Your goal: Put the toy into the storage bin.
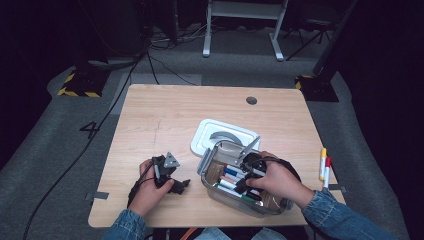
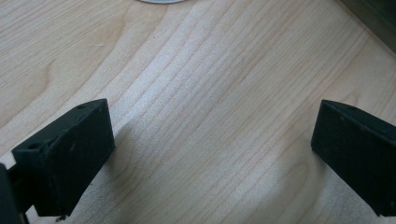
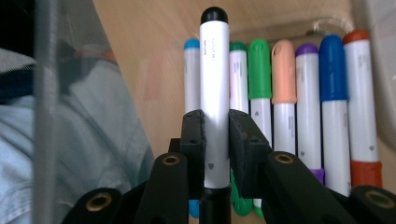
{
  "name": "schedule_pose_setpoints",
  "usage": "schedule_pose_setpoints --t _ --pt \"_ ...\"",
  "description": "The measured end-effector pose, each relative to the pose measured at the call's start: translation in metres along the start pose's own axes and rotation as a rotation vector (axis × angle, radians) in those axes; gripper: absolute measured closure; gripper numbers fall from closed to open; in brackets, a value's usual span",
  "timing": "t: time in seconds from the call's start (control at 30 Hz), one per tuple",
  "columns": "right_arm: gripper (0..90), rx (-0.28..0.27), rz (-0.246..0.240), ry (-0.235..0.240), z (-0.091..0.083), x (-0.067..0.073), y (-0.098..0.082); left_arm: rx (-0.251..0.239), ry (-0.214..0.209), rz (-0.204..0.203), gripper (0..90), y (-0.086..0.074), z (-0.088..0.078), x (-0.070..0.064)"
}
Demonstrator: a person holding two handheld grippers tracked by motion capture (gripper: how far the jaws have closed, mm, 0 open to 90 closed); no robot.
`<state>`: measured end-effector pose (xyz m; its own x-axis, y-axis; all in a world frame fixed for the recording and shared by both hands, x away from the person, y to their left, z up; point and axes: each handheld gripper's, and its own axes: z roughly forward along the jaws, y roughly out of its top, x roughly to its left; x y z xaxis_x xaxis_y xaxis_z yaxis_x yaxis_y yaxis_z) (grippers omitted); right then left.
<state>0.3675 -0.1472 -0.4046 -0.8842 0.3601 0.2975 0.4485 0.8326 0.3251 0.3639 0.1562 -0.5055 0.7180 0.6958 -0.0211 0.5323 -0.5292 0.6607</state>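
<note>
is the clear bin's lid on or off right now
Off. The white lid lies flat on the table behind the clear bin, whose open top shows markers inside.

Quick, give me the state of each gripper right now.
Left gripper: open, nothing between its jaws, over the bare table.
Right gripper: shut on the black-capped marker, above the markers in the clear box.

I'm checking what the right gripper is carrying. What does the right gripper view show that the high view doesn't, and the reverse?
The right gripper view alone reveals the right gripper shut on a black-capped marker. The high view alone takes in the lid lying flat behind the box, two loose markers at the table's right edge, and the left gripper. Both show the clear box with a row of markers lying in it.
</note>
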Motion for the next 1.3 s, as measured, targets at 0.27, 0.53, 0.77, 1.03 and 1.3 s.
schedule_pose_setpoints --t 0.27,0.53,0.77,1.03,1.3 --pt "77.1 0.017 -0.008 0.003 0.003 0.003 0.005 0.0 0.0 0.0 0.0 0.0 0.0 0.0" --pt "77.2 0.065 -0.007 0.01 0.017 0.0 0.011 0.0 0.0 0.0 0.0 0.0 0.0 0.0" --pt "77.1 0.082 -0.004 0.029 0.026 -0.001 0.011 0.0 0.0 0.001 0.0 0.0 0.0 0.0" --pt "60.6 -0.023 -0.024 -0.028 0.019 -0.005 0.008 0.0 0.0 0.0 0.0 0.0 0.0 0.0" --pt "57.8 -0.199 -0.022 -0.108 -0.022 -0.004 0.003 0.0 0.0 0.0 0.0 0.0 0.0 0.0"
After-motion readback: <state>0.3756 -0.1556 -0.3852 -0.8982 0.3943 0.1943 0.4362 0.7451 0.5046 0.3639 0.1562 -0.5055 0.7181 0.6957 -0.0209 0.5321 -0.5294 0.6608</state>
